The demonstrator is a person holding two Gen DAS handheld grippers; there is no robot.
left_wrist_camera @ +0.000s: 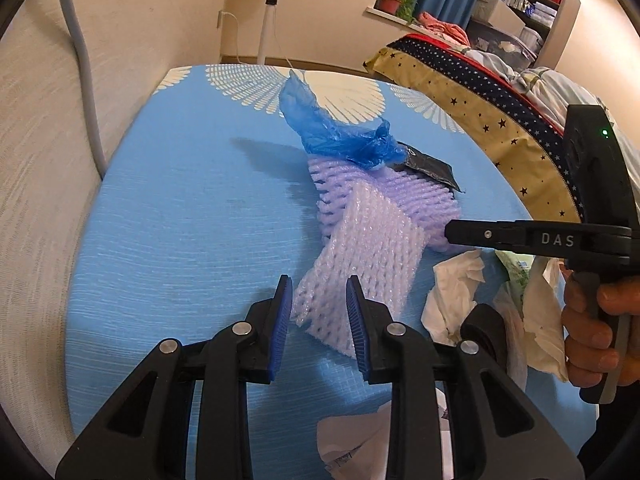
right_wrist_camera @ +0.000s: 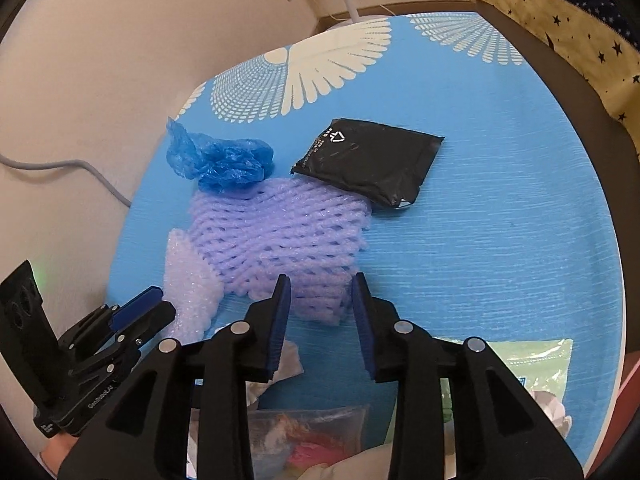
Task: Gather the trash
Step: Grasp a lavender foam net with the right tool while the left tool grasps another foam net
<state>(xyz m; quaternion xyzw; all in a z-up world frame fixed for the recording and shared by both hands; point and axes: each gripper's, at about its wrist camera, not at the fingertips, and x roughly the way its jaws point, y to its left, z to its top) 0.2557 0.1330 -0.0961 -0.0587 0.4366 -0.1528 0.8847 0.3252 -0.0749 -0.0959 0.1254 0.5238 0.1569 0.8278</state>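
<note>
Blue pads of the left gripper [left_wrist_camera: 318, 322] are right up front in the left wrist view, spread fairly wide w/ nothing pinched, and the near end of the white foam net [left_wrist_camera: 356, 256] sits just ahead of the gap, so imo it's lined up to grab that piece. Right gripper [right_wrist_camera: 320, 308] is also parted and empty, w/ the near edge of the purple foam net [right_wrist_camera: 280, 236] just past its tips, prob lined up for that one. Further out from both: crumpled blue plastic bag [right_wrist_camera: 224, 160] touching the purple net's far edge, and a black pouch [right_wrist_camera: 372, 160] lying on that net's far right corner. Everything's on the blue table cover [right_wrist_camera: 500, 220]. Below/right of the left gripper there's crumpled tissue [left_wrist_camera: 452, 292], and nearer the right one a green packet [right_wrist_camera: 532, 360] + a clear bag w/ colourful stuff [right_wrist_camera: 304, 432]. Can't see a bin anywhere, so no idea where it all goes. Foam's squishy, so a grab too close to the edge could slip.
</note>
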